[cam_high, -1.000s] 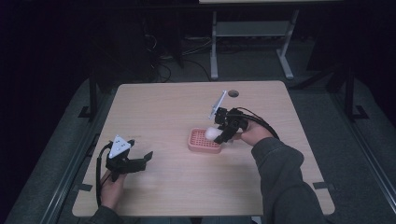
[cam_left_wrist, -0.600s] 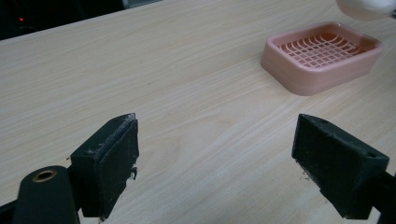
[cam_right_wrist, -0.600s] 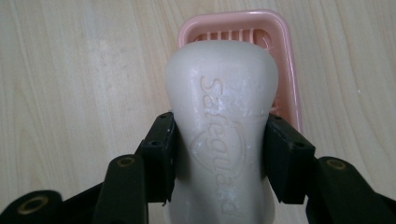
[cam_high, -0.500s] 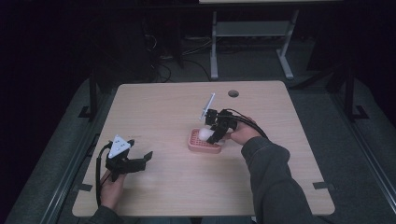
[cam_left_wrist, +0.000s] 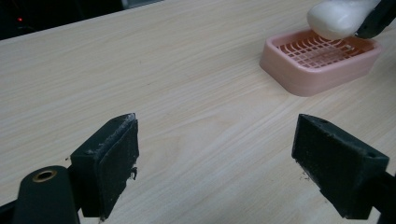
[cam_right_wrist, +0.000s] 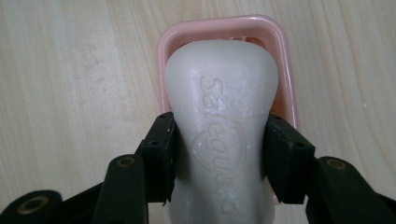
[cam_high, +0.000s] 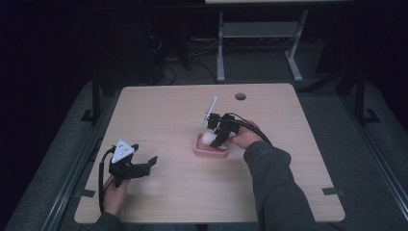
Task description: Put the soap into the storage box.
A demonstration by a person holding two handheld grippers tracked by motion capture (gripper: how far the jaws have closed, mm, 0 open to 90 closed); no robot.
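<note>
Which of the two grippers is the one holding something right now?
The right gripper, clamped on the white soap bar above the pink soap dish. The left gripper stands open over bare table.

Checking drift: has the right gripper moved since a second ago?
Yes. The right gripper, shut on the soap, came leftward and down over the pink soap dish.
</note>
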